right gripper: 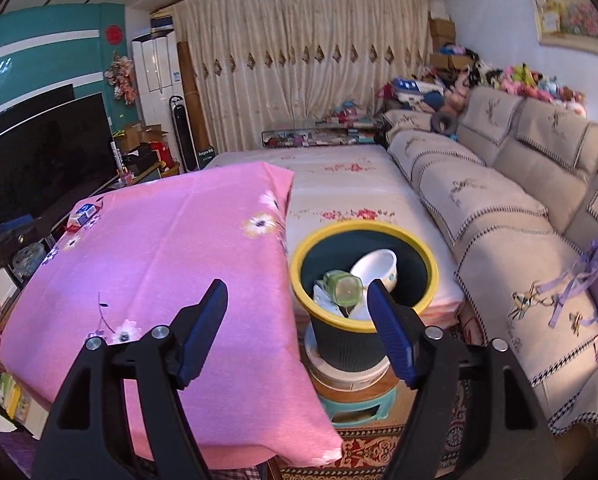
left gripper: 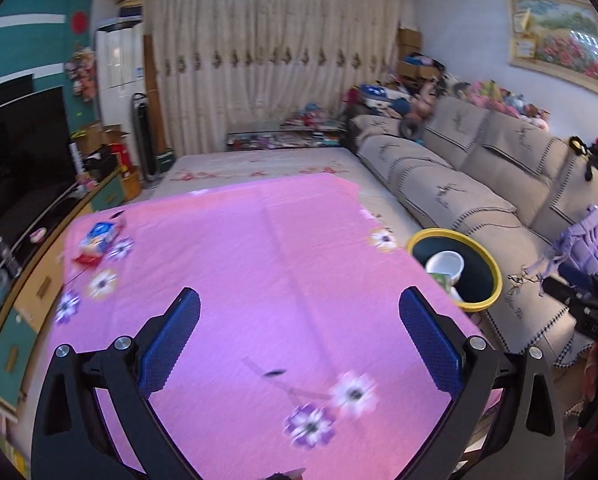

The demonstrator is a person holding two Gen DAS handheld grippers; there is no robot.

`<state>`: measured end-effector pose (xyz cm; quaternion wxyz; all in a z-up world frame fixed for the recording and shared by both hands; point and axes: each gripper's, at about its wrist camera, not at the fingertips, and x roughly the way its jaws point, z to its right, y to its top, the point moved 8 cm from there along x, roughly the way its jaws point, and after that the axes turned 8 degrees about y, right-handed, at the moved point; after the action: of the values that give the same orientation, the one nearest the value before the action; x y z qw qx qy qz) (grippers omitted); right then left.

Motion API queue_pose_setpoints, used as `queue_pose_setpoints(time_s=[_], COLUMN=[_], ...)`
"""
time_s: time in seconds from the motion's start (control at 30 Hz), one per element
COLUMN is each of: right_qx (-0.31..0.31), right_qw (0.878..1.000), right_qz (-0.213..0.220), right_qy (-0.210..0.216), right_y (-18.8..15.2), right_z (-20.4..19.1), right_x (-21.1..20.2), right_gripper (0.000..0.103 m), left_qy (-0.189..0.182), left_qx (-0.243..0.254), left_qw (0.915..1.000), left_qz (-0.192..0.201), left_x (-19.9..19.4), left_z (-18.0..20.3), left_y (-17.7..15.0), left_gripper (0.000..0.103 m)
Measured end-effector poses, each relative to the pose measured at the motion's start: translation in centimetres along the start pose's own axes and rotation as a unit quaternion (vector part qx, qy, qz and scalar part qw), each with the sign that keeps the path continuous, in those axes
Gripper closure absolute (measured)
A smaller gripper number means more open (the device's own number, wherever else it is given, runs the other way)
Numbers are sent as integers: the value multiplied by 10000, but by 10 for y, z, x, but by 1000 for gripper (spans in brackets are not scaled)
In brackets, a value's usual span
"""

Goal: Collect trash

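- Left gripper (left gripper: 299, 344) stands wide, nothing between its blue pads, hanging over the pink cloth on the desk (left gripper: 259, 260).
- Right gripper (right gripper: 299, 332) is partly spread and also empty, sitting just off the desk's right edge, above the near rim of the bin (right gripper: 299, 258).
- Remaining trash I can see: one packet (left gripper: 99, 242), blue, white and red, near the far-left corner of the cloth. From my left gripper it lies ahead and to the left; its long axis looks to run roughly from near-left to far-right, though blur makes this uncertain.
- My judgement: left hand is the nearer one, the right being well apart from it.
- Cloth between is bare, open run. Packet sits near the left edge.
- Bin holds a white bowl (right gripper: 379, 266) and a green bottle (right gripper: 341, 286).
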<state>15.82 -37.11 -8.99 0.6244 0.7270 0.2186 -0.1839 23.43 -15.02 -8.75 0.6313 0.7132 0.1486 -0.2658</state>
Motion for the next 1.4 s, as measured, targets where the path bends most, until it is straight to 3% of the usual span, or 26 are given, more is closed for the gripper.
queue_pose_setpoints(time_s=[0.27, 0.43, 1.4], right_qx=[-348, -338, -206], right_qw=[9992, 9992, 9996], right_qz=[194, 185, 213], right_qy=[46, 56, -3], right_y=[6, 3, 5], right_z=[-42, -45, -30], right_x=[-21, -23, -21], right_gripper=[30, 30, 30], left_qy=[643, 729, 816], left_qx=[-313, -458, -459], left_qw=[9970, 9955, 9947], left_qz=[308, 392, 415], left_x=[-68, -88, -82], left_z=[-54, -64, -65], left_y=[-32, -40, -26], left_gripper=[5, 5, 5])
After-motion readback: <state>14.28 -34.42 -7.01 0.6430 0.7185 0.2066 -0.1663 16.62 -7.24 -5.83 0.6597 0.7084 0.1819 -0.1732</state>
